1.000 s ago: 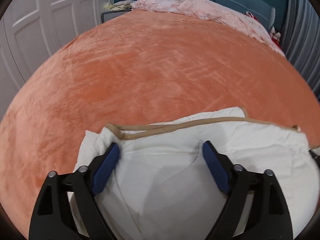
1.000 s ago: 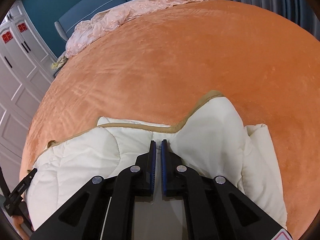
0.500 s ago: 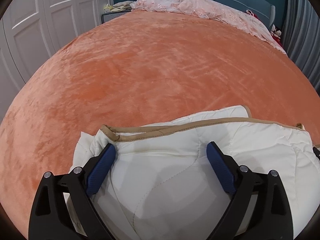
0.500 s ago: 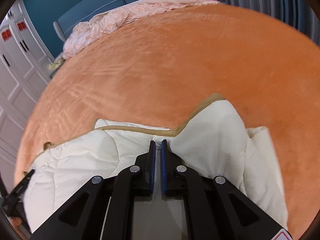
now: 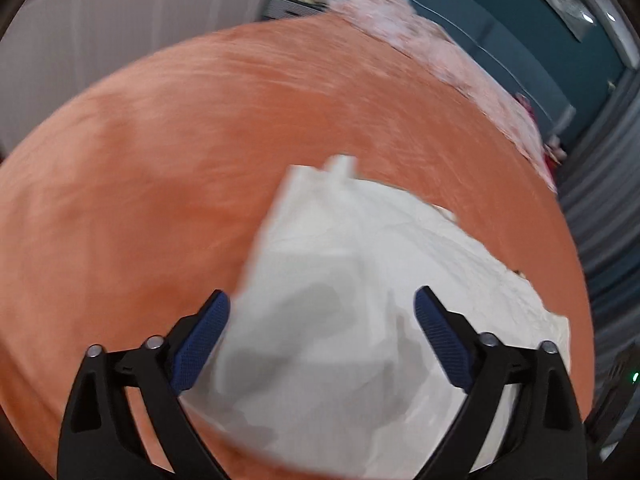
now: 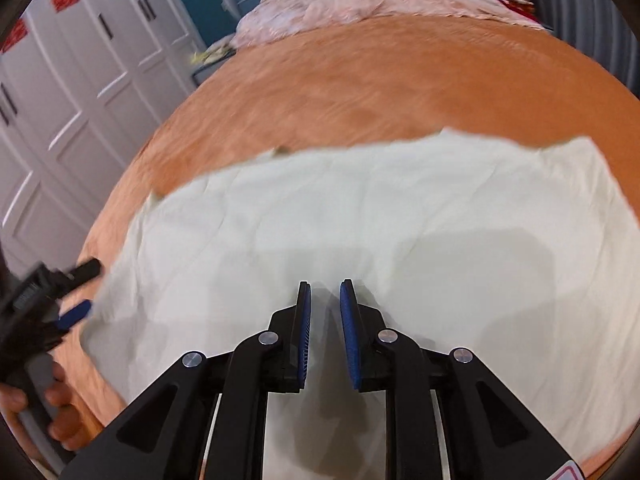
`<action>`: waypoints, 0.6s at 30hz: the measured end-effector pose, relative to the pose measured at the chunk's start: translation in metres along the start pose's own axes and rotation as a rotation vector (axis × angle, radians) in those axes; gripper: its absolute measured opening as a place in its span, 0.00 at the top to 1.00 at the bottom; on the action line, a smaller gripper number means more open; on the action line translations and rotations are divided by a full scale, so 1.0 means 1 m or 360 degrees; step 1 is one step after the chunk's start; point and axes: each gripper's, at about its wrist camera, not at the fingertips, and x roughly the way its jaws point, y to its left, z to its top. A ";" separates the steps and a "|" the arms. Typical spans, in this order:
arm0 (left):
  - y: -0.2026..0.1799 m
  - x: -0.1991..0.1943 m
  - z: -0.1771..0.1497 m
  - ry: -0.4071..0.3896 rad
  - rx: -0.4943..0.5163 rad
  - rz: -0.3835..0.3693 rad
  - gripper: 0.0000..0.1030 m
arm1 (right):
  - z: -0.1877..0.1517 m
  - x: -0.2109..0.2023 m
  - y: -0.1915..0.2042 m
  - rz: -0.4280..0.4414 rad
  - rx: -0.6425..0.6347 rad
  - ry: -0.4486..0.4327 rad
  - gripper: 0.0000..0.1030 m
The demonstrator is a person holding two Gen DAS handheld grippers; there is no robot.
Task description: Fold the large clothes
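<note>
Left wrist view: blurry. Plush orange bedspread (image 5: pixel 168 168), velvety nap, covers the bed. On it lies the cream garment (image 5: pixel 360 280), padded, quilted-looking, matte, folded into a lumpy wedge with a small tab sticking up at its far tip. My left gripper (image 5: pixel 322 322) points steeply down over it, jaws spread wide and opening, black arms, blue ribbed pads (image 5: pixel 200 340); the garment shows between the pads but nothing is pinched. Crumpled pink bedding (image 5: pixel 440 64) at the head, white panelled wardrobe (image 5: pixel 120 20) on the left.

Right wrist view: same garment (image 6: pixel 380 220) reads as a broad, flat cream rectangle, soft creases, ragged far edge, lying on the orange bedspread (image 6: pixel 360 92) at the near side. My right gripper (image 6: pixel 325 300) tilts down over its near edge, jaws parted by a narrow gap and opening; whether any cloth sits in the gap I cannot tell. Far left: left gripper (image 6: pixel 80 292) at the garment's left edge, a hand (image 6: pixel 52 408) wrapped round its grey handle.
</note>
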 end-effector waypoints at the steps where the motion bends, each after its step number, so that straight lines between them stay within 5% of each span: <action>1: 0.008 -0.004 -0.002 0.0002 -0.0035 0.0027 0.07 | -0.006 0.001 0.003 -0.0008 -0.0011 0.0008 0.82; 8: 0.055 0.019 -0.037 0.0263 -0.0307 -0.0124 0.07 | -0.035 -0.001 0.012 -0.0034 -0.0014 0.0041 0.82; 13: 0.030 0.024 -0.044 0.0257 -0.0158 -0.0218 0.10 | -0.043 -0.003 0.019 -0.0074 -0.0052 0.0046 0.82; 16: 0.016 0.023 -0.044 0.0259 -0.0103 -0.0247 0.41 | -0.048 -0.005 0.017 -0.0064 -0.0036 0.0042 0.82; 18: 0.008 0.012 -0.041 0.0227 -0.0079 -0.0267 0.73 | -0.048 -0.008 0.016 -0.0045 -0.0019 0.0054 0.82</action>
